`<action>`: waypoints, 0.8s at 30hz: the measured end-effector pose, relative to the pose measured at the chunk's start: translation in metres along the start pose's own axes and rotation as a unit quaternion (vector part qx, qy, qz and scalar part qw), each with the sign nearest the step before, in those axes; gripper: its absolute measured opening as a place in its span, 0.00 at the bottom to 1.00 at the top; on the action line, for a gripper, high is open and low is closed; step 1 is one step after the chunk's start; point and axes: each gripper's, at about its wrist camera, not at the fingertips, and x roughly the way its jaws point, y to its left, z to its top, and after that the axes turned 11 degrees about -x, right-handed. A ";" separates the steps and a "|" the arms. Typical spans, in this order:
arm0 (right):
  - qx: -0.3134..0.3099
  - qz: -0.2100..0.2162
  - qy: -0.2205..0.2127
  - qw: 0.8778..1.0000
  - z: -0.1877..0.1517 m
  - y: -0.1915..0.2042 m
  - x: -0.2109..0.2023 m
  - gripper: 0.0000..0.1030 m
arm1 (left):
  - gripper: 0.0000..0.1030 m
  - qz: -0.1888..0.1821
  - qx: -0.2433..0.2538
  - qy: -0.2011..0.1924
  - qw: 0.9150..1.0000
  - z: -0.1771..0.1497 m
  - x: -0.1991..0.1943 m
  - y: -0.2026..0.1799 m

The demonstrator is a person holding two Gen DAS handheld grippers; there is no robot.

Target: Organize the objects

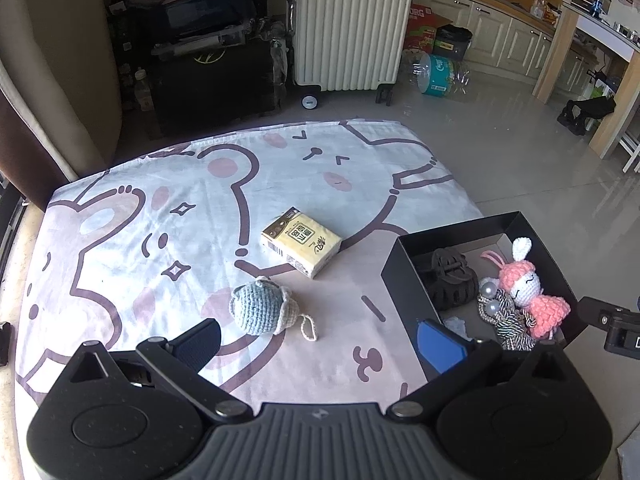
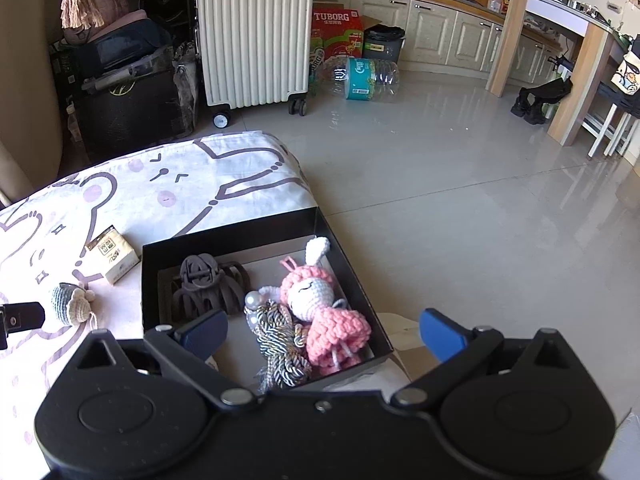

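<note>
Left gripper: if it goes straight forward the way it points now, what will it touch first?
Probably the blue crocheted toy, which lies on the cloth just ahead of the open left gripper, slightly left of centre. The tissue pack lies farther on. Depth is uncertain.

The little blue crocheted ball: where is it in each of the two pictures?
Left wrist view: the blue crocheted ball lies low in the middle, on the cartoon sheet just ahead of the left claw.
Right wrist view: it sits at the far left edge, left of the black box.
Shared landmark: the yellow tissue pack just beyond it.
</note>
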 end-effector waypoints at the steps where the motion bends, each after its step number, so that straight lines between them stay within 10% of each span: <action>1: 0.000 -0.001 0.001 1.000 0.000 0.000 0.000 1.00 | 1.00 0.000 0.001 0.000 1.000 0.000 0.000 -0.001; 24: 0.016 0.000 0.000 1.000 0.001 0.008 0.005 1.00 | 1.00 0.017 -0.029 -0.015 0.999 0.005 -0.003 0.031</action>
